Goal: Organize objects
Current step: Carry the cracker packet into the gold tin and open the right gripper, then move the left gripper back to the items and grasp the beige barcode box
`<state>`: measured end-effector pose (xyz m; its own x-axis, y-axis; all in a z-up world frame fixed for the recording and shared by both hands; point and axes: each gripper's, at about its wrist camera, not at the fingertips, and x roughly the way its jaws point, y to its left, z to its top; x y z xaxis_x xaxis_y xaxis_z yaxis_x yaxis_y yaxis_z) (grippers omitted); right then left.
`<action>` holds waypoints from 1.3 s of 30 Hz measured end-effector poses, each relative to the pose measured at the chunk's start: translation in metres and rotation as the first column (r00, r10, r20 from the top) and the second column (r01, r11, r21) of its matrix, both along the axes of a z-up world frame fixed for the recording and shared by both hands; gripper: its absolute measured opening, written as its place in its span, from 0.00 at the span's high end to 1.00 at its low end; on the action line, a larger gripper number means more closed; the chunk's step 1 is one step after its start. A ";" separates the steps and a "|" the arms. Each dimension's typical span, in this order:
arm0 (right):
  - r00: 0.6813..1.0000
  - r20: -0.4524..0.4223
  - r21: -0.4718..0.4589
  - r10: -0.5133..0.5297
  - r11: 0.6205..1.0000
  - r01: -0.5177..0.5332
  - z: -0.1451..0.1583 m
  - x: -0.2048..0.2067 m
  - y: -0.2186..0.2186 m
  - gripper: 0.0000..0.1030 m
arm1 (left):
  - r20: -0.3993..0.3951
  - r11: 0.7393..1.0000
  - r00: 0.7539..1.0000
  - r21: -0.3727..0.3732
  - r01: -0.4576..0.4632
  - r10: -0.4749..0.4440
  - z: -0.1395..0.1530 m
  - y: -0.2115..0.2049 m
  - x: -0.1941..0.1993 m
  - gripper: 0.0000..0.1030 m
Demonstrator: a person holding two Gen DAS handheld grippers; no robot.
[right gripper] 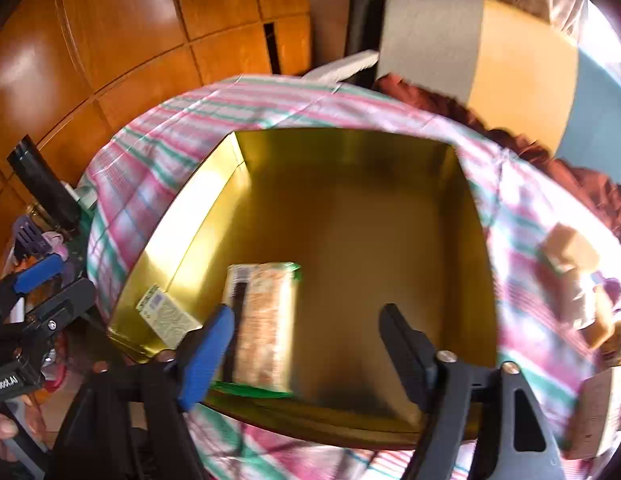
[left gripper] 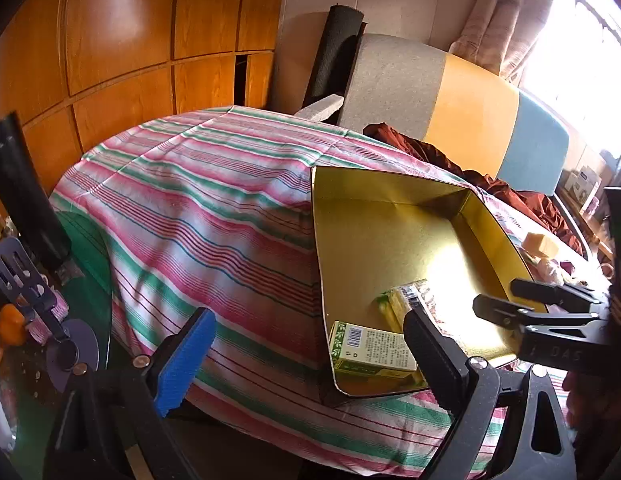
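Right gripper (right gripper: 306,344) hangs over the gold tin (right gripper: 390,208) with its jaws spread wide and nothing between them. Inside the tin, a flat packet (right gripper: 266,320) lies on the floor near the front, and a small green box (right gripper: 166,314) rests against the left wall. Left gripper (left gripper: 310,364) sits beside the tin's near corner, jaws also apart and empty. Underneath is a striped cloth (left gripper: 198,208); a few small items (right gripper: 570,272) lie on it to the right, blurred. Behind stands a wooden wardrobe (left gripper: 122,40).
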<state>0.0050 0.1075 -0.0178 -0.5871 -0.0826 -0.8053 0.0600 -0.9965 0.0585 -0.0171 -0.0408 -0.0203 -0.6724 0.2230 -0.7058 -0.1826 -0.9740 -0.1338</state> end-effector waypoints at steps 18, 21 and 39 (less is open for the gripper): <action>0.957 -0.079 0.067 -0.280 0.956 0.285 0.026 0.054 0.133 0.19 | -0.037 0.989 0.990 -0.065 0.135 -0.138 0.019 0.056 0.013 0.04; 0.938 -0.083 0.078 -0.338 0.936 0.344 0.028 0.065 0.162 0.19 | -0.039 0.983 0.984 -0.069 0.170 -0.173 0.020 0.068 0.015 0.04; 0.452 -0.052 -0.204 -0.890 0.453 0.868 0.010 0.192 0.380 0.16 | -0.046 0.867 0.867 -0.073 0.493 -0.496 0.034 0.193 0.036 0.00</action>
